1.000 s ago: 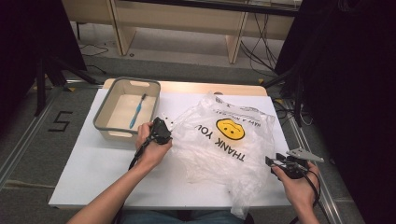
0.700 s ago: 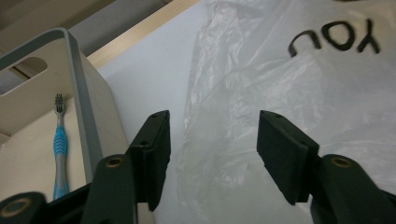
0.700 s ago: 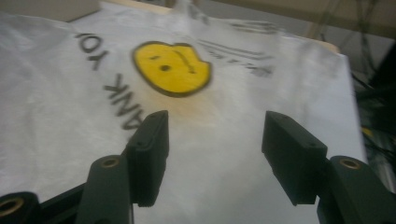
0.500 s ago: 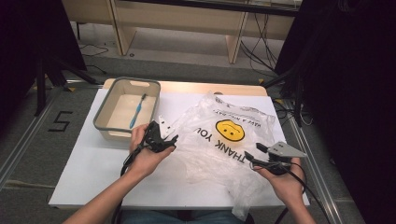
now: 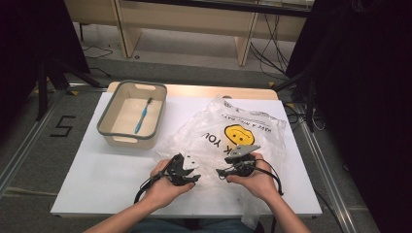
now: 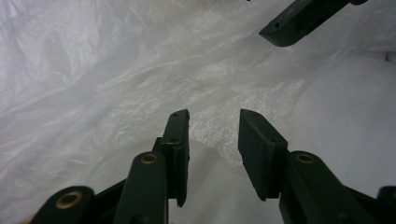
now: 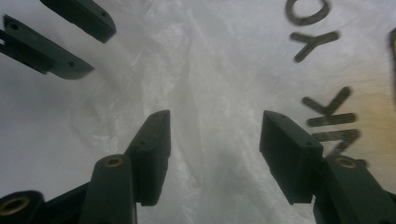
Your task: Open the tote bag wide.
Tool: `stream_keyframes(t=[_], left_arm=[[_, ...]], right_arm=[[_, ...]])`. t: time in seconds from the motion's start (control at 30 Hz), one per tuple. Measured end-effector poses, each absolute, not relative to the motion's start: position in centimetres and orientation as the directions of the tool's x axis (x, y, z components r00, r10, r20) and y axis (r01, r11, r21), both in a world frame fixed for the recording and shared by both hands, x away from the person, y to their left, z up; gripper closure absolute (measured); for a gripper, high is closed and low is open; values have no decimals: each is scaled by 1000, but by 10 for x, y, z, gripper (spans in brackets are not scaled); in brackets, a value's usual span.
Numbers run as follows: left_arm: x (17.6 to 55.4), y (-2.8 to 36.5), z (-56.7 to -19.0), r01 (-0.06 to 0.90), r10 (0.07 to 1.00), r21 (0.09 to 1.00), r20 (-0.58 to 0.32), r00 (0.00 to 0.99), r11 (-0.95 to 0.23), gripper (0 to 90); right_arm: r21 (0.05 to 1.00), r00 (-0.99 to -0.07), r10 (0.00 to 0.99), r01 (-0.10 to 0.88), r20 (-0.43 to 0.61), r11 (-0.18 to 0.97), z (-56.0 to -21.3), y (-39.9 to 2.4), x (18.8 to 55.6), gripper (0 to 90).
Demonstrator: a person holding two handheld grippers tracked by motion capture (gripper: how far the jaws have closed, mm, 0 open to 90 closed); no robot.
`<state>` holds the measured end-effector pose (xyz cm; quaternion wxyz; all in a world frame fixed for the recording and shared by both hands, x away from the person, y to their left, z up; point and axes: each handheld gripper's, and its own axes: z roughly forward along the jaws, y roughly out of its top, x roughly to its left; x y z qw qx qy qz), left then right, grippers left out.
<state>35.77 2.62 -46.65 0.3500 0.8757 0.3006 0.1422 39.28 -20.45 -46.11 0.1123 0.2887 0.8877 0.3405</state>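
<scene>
High view, bag: a crumpled clear plastic bag with a yellow smiley face and black lettering (image 5: 233,136) lies spread on the white table top (image 5: 97,179), right of centre.
High view, left gripper: the black left gripper (image 5: 194,175) sits in the person's left hand (image 5: 163,184) at the bag's near edge, pointing right toward the other tool.
High view, right gripper: the black right gripper (image 5: 221,172), with a grey three-cornered plate on top, is in the right hand (image 5: 255,179), over the bag and pointing left; the two tips are near each other.
High view, tub: a grey-rimmed beige plastic tub (image 5: 109,124) stands at the table's far left, holding a blue toothbrush (image 5: 142,116).
Left gripper view: jaws part-way spread, having just been closing, with wrinkled bag film (image 6: 116,84) below them and nothing pinched; the other gripper's tip is at the upper right.
Right gripper view: jaws spread wide above the bag (image 7: 219,70), not pressing it; black letters to the right.
</scene>
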Motion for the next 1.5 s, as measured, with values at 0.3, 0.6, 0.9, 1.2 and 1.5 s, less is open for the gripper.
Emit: stream_keyframes(t=[0.3, 0.6, 0.9, 1.2, 1.5], left_arm=[[362, 14, -481, 443, 610, 666, 22, 792, -600, 715], [363, 12, -484, 446, 613, 665, 23, 790, -600, 734], [359, 8, -485, 411, 604, 668, 73, 794, -621, 753], [356, 6, -485, 378, 590, 661, 121, 798, -648, 752], [356, 6, -486, 375, 588, 661, 125, 799, -650, 752]], right_arm=[[608, -815, 580, 465, 9, 644, -476, -203, 399, 580], [619, -783, 619, 513, 55, 594, -475, -207, 401, 887], [777, -725, 686, 397, -60, 488, -437, -214, 398, 900], [868, -649, 744, 266, -160, 419, -399, -218, 396, 900], [903, -615, 769, 212, -174, 374, -374, -218, 400, 900]])
